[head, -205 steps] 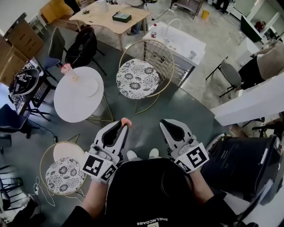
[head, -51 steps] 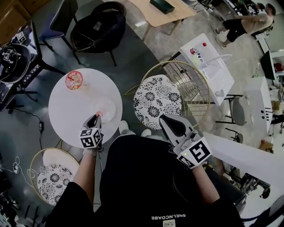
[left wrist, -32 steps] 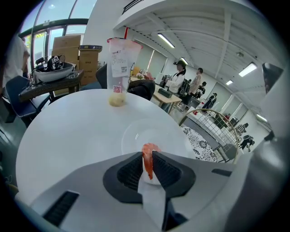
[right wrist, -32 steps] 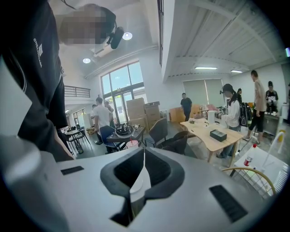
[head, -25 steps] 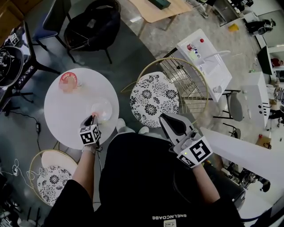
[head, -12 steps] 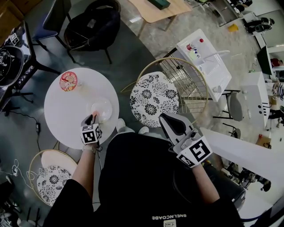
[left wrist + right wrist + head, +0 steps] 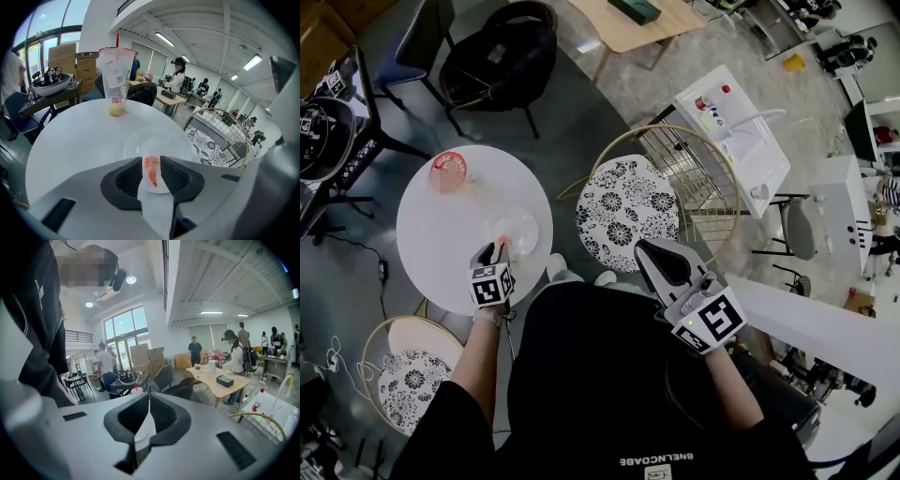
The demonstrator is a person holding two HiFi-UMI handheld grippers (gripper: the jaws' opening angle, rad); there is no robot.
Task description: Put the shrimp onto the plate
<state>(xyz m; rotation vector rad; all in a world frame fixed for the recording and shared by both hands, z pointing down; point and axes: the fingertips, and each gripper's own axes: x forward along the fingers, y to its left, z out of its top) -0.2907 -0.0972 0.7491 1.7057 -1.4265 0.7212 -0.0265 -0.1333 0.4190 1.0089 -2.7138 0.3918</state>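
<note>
A pink shrimp [image 7: 151, 172] is pinched between the jaws of my left gripper [image 7: 151, 164], which is shut on it. It hangs just above the near rim of a clear round plate [image 7: 140, 143] on the white round table [image 7: 70, 140]. In the head view the left gripper [image 7: 495, 253] sits at the plate's [image 7: 521, 228] near edge, with the shrimp [image 7: 502, 247] showing at its tip. My right gripper [image 7: 649, 253] is held off the table beside my body. Its jaws are closed [image 7: 149, 401] with nothing between them.
A tall plastic cup [image 7: 115, 79] with a red lid [image 7: 448, 172] stands at the table's far side. A gold-framed chair with a patterned cushion [image 7: 628, 202] is right of the table, another one [image 7: 408, 370] at lower left, and a black chair [image 7: 492, 61] beyond.
Eight seconds ago I stood away from the table with the shrimp held in the left gripper; now that gripper is at the plate. Over the last second it has barely moved.
</note>
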